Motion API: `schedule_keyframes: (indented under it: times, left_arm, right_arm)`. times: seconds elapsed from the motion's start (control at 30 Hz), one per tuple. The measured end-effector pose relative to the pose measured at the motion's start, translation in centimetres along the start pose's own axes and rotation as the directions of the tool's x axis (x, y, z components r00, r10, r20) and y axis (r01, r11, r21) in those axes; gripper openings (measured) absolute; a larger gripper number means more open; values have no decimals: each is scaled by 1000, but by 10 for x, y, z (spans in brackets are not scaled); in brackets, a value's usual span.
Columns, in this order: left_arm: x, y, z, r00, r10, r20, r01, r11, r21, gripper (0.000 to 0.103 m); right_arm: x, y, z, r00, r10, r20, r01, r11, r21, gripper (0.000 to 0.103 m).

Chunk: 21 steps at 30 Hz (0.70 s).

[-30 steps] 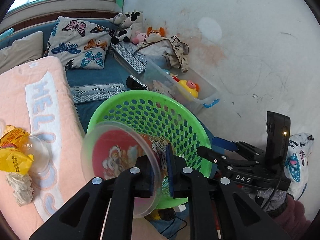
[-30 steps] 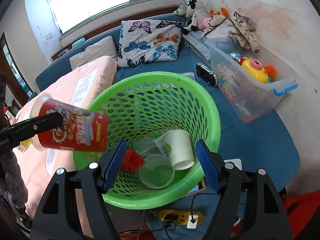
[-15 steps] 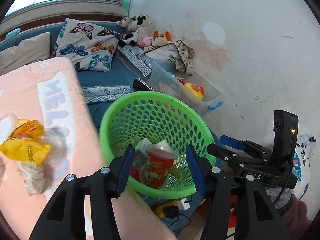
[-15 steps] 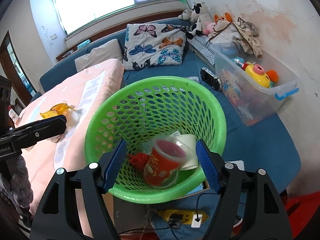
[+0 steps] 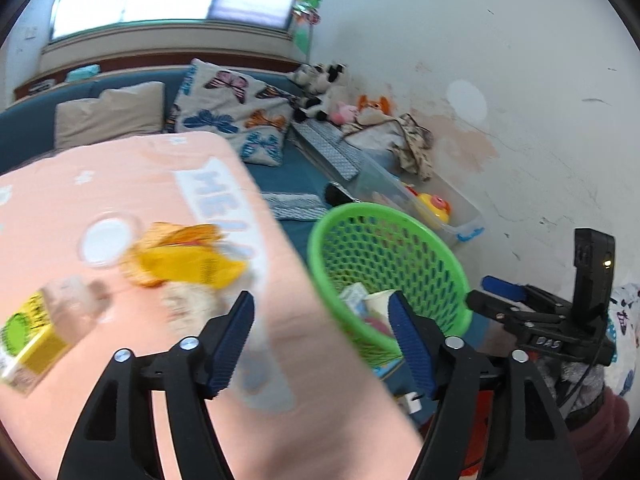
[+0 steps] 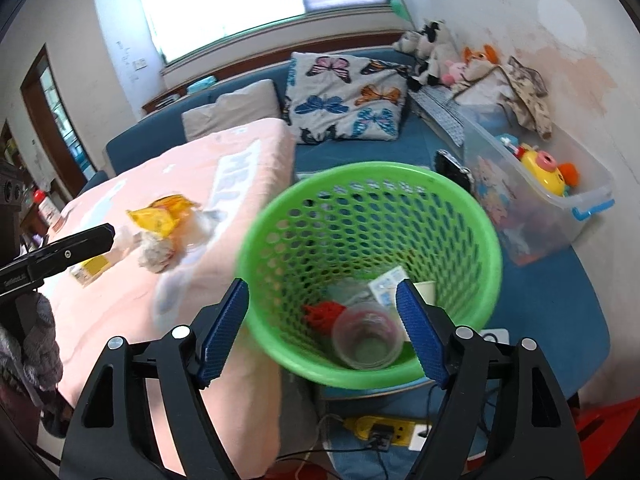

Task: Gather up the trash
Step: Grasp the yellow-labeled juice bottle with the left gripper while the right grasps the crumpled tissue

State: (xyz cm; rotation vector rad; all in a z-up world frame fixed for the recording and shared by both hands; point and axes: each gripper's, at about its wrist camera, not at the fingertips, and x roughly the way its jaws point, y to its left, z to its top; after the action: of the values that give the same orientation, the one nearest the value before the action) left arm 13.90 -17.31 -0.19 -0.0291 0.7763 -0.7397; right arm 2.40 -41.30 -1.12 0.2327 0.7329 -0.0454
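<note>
The green basket (image 6: 372,168) holds a plastic cup (image 6: 366,340), a red scrap (image 6: 320,314), a white paper cup (image 6: 425,287) and a paper packet (image 6: 386,282). My right gripper (image 6: 322,294) hovers over its near rim, jaws opening, nothing between the pads. My left gripper (image 5: 320,304) is over the pink blanket (image 5: 120,184), left of the basket (image 5: 360,206), jaws opening and empty. Ahead of it lie a yellow wrapper (image 5: 180,256), crumpled tissue (image 5: 188,300), a clear lid (image 5: 106,240) and a yellow-green carton (image 5: 36,332), all blurred.
A clear storage box (image 6: 560,208) of toys stands against the wall to the right of the basket. A butterfly pillow (image 6: 344,100) and soft toys (image 6: 432,52) lie behind. A yellow power strip (image 6: 384,432) with cables lies on the floor below the basket.
The left gripper opened and let the red cup fall into the basket, then swung left over the blanket toward the wrapper pile. The right gripper drew back a little and widened.
</note>
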Motion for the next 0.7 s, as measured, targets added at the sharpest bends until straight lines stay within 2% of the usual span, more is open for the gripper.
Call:
schedule_keyframes:
  times: [0.17,0.3,0.57,0.7]
  left_arm:
    - [-29,37,-12,996,87,19,-86,996,-12,75]
    - [-42,67,-18,989,150,10,-149,988,-28,75]
    - [-56,126,-20,958,285,-22,-284,959,22,79]
    - [-52,152,-18,947,317,-59,-315,948,31,79]
  right_arm:
    - [-3,30,0,999,38,-4,-39,999,-37,79]
    - [-1,55,3,998,68,-12,-69,995,-71,80]
    - [8,109,10,992,123,-37,-127,979,-158,82]
    - [18,127,17,990,132,-51,-139,971,-194,82]
